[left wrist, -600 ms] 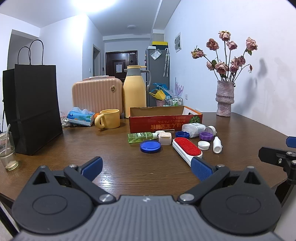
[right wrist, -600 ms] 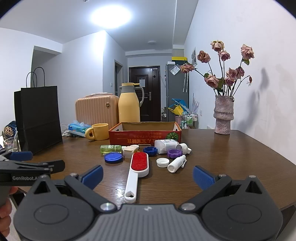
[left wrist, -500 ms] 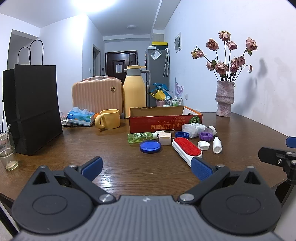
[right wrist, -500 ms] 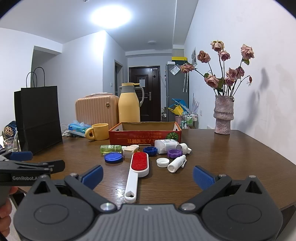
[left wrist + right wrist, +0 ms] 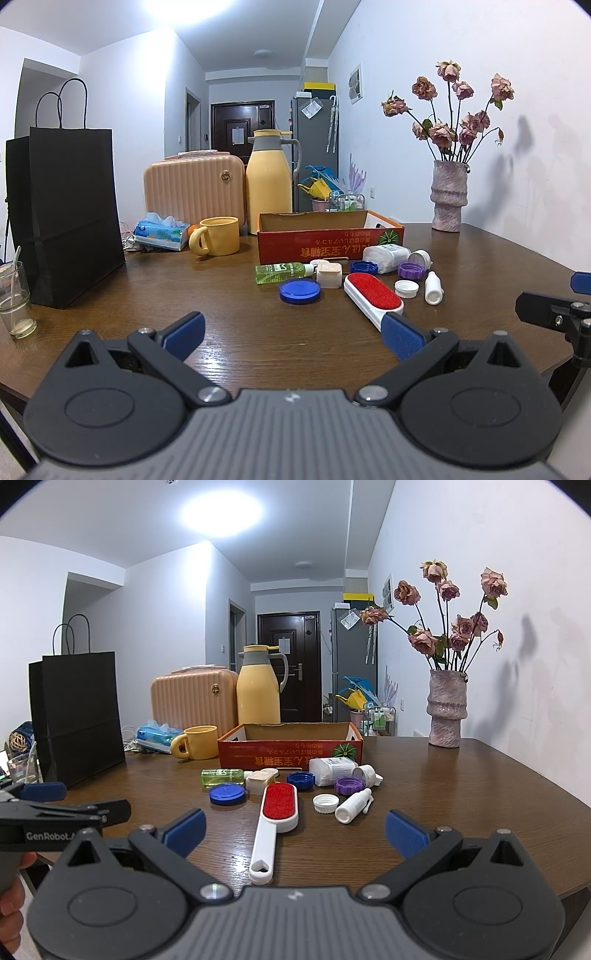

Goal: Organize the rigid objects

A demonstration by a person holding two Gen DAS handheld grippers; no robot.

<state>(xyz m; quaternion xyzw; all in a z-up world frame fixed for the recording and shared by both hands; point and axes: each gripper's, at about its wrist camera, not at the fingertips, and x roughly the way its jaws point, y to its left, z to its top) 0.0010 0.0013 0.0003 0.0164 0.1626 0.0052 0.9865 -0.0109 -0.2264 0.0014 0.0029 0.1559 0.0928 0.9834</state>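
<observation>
Lots of small hard things lying in a bunch on the brown worktop (image 5: 461, 797), just in front of the red cardboard box (image 5: 291, 755). Nothing seen over the box's wall yet, so probably the very start of tidying.

In the bunch: a lint brush (image 5: 277, 814) with a red pad and long white handle, a flat blue lid (image 5: 227, 794), a green bottle (image 5: 221, 777) on its side, a beige cap (image 5: 258, 779), a ridged blue cap (image 5: 301, 781), a purple cap (image 5: 349, 785), a white cap (image 5: 325, 804), a little white dropper bottle (image 5: 352, 806), and a bigger white bottle (image 5: 332, 770) lying down against the box.

Right hand-held gripper (image 5: 293, 830) spread wide, holding nothing, low over the near edge with the brush handle pointing at it. Left hand-held gripper (image 5: 291, 334) also spread wide and empty, further left.

Things that could go wrong:
- Bottles lying on their sides could roll away if bumped.
- Caps sitting close together; grabbing one could push the others around.
- Flat blue lid very low; hard to pinch, might slide off.
- Brush long; held by the handle end, could tip and sweep the caps.
- Yellow mug (image 5: 197, 742), yellow jug (image 5: 258, 686) and vase (image 5: 445, 709) of flowers standing near; a wide swing could knock them.
- Two grippers side by side could bump each other.
</observation>
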